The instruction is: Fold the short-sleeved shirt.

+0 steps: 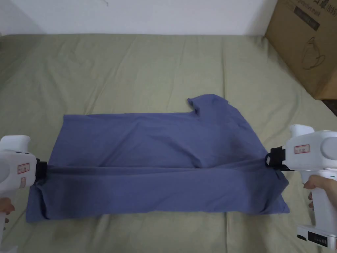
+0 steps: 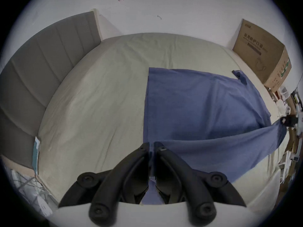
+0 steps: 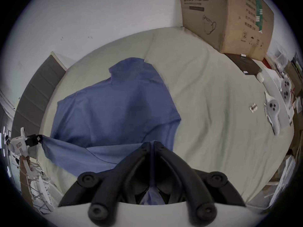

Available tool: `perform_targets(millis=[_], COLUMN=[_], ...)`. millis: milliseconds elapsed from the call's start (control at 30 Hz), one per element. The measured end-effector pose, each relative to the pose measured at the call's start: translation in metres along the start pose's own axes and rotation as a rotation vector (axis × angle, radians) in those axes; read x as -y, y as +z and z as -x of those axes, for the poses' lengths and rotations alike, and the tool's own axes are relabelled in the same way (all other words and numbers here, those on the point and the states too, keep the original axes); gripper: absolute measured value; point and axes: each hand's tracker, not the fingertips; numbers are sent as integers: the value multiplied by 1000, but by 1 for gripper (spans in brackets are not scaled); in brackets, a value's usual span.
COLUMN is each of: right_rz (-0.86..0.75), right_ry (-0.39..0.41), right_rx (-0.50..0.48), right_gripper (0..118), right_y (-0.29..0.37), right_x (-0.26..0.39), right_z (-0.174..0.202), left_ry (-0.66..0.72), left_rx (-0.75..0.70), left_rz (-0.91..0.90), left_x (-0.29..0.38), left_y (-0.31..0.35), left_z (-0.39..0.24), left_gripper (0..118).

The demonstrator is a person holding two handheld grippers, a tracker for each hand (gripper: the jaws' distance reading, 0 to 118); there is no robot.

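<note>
A blue short-sleeved shirt [image 1: 158, 145] lies sideways on the green bed sheet [image 1: 131, 66], one sleeve [image 1: 207, 102] pointing to the far side. Its near long edge is lifted and stretched taut between the two grippers. My left gripper [image 1: 42, 169] is shut on the shirt's left end, and blue cloth [image 2: 151, 156] runs between its jaws. My right gripper [image 1: 272, 160] is shut on the shirt's right end, with cloth [image 3: 152, 161] pinched between its jaws. Below the taut edge a flap [image 1: 158, 194] hangs to the sheet.
A large cardboard box [image 1: 306, 42] stands at the bed's far right corner. A grey padded headboard [image 2: 41, 70] borders the bed's left side. White devices [image 3: 272, 106] and a dark flat thing [image 3: 244, 65] lie past the right edge. A white wall runs behind.
</note>
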Motion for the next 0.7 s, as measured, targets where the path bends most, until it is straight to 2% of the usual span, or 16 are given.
perform_targets(millis=[100, 133, 200, 233, 267, 300, 333, 367, 500, 567, 600, 667, 700], right_rz=[23, 26, 22, 14, 1, -5, -14, -26, -82, -108, -126, -163, -152], right_ry=[-10, -15, -12, 3, 23, 40, 54, 59, 59, 39, 20, -33, -52], right_rx=[8, 18, 9, -11, -6, 1, 1, 0, -26, -54, -59, -66, -93], right_gripper=[4, 4, 4, 4, 9, 26, 61, 77, 77, 69, 58, 8, 2], right_y=[-21, -26, -32, -30, -27, -22, -17, -10, 22, 34, 41, 52, 55], right_x=[-5, -6, -5, -4, -2, 0, 3, 6, 23, 38, 47, 72, 83], right_z=[3, 3, 2, 3, 6, 8, 10, 10, 7, -1, -3, -4, -9], left_ry=[-12, -15, -12, -7, -2, 9, 20, 35, 57, 94, 114, 138, 149], left_rx=[-28, -49, -48, -48, -45, -38, -24, -4, 18, 69, 92, 89, 67], left_rz=[24, 39, 54, 55, 54, 50, 40, 26, -15, -32, -38, -65, -63], left_x=[-1, -2, -1, 0, 2, 4, 5, 5, 21, 38, 47, 69, 80], left_y=[-22, -27, -32, -31, -27, -22, -16, -9, 33, 54, 62, 76, 79], left_z=[-4, -3, 1, 3, 2, 4, 6, 8, 10, 11, 12, 14, 13], left_gripper=[6, 12, 37, 54, 69, 84, 98, 102, 101, 96, 86, 28, 0])
